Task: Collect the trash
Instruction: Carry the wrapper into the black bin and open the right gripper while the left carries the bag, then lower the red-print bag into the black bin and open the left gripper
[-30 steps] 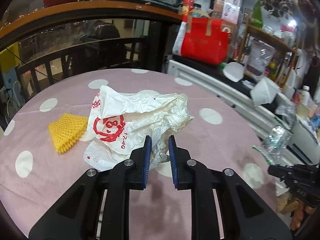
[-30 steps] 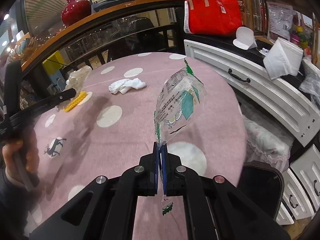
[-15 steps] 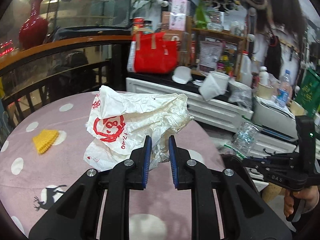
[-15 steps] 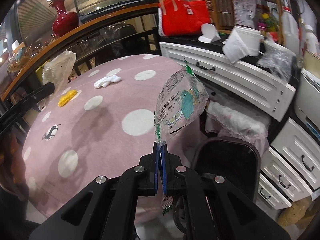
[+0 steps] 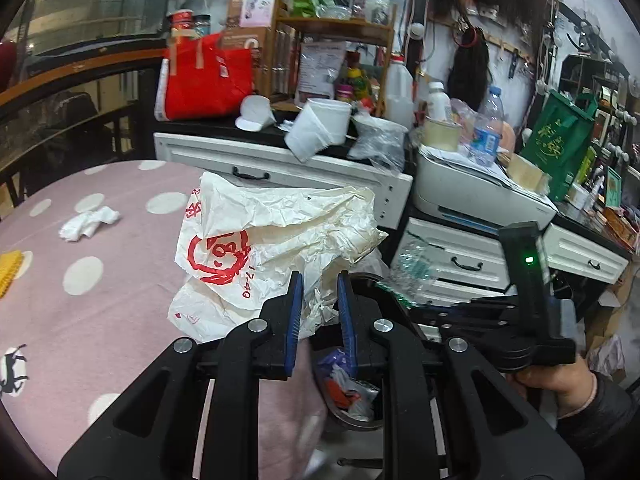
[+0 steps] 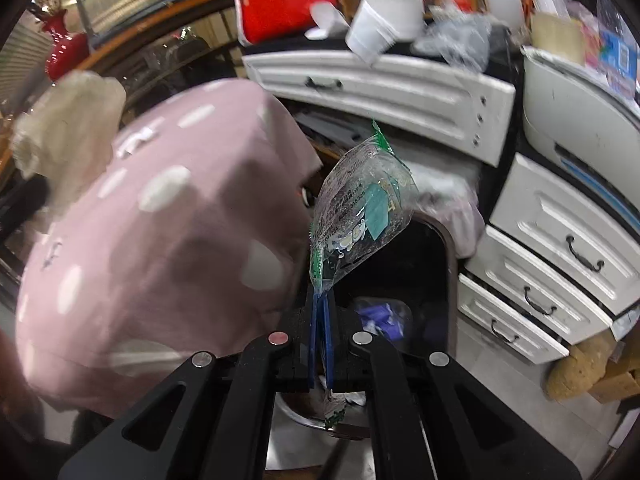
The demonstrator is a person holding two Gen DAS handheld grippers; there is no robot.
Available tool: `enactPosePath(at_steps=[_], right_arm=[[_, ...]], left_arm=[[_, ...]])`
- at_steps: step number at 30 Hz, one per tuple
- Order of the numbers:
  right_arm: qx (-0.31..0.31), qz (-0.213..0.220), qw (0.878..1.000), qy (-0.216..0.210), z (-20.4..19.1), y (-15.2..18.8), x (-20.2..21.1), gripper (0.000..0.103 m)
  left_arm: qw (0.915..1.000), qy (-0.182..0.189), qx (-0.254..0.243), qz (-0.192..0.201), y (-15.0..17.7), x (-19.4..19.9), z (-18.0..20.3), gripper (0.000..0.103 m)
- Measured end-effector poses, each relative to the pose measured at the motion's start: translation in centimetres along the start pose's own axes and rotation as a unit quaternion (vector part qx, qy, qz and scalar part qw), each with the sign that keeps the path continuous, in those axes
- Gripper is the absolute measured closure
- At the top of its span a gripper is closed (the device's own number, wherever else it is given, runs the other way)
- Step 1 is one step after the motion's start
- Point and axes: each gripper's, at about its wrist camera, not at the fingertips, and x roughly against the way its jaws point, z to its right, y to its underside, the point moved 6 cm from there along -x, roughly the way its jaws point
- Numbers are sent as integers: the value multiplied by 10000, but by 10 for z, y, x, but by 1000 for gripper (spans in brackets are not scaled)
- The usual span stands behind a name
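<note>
A round desk (image 5: pixel 100 320) under a pink polka-dot cloth fills the left of the room, with a dark trash bin (image 6: pixel 448 264) standing on the floor just beside its edge, below white drawers (image 6: pixel 560 280). The left hand-held gripper (image 5: pixel 318 312) is clenched on a crumpled white plastic bag (image 5: pixel 256 248) with red print, carried in the air at the desk's edge above the bin (image 5: pixel 352 420). The right hand-held gripper (image 6: pixel 321 336) is clamped tight on one corner of a clear, green-edged wrapper (image 6: pixel 356 220), which stands up over the bin's mouth.

The likeliest slip, by the look of it: both pieces are light and springy, so either could drift on release, catch the bin's rim or the overhanging cloth, and land on the floor. The bag is bulky against the opening and may hang up on the edge rather than drop in. With both tools crowding one narrow opening, they could also knock together, or the bag could snag on the wrapper.

The bin already holds purple and red scraps (image 6: pixel 380 314). The desk's hanging cloth presses close on one side, the drawer fronts on the other.

Left behind on the desk are a wad of white tissue (image 5: pixel 88 222) and, at the far left, a yellow foam net (image 5: pixel 10 270), both well apart from the bin.
</note>
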Motion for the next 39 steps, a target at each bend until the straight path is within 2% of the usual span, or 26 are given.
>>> enactPosePath(at_steps=[11, 12, 13, 14, 15, 16, 23, 32, 39], right_arm=[[-497, -816, 9954, 106, 39, 35, -61, 99], [-601, -897, 9941, 79, 43, 39, -67, 95], [-740, -984, 9924, 60, 47, 45, -73, 91], [-823, -1030, 9913, 53, 49, 49, -77, 72], [-896, -1055, 9904, 53, 51, 52, -80, 47], [-988, -1040, 9896, 74, 54, 56, -82, 40], [-1214, -896, 9883, 202, 70, 55, -71, 39], [-1559, -538, 9832, 789, 111, 49, -44, 34], [-1757, -438, 9789, 950, 131, 50, -39, 33]], left_arm=[[9981, 361, -278, -424, 23, -35, 49, 84], [9977, 397, -298, -460, 24, -38, 53, 84], [9974, 428, -321, -492, 26, -41, 57, 84], [9970, 451, -343, -521, 28, -43, 60, 84], [9966, 480, -372, -563, 30, -46, 64, 84], [9962, 507, -389, -600, 32, -49, 67, 84], [9928, 610, -504, -902, 52, -71, 82, 84], [9866, 585, -617, -1394, 82, -111, 89, 84], [9793, 592, -649, -1823, 105, -146, 91, 84]])
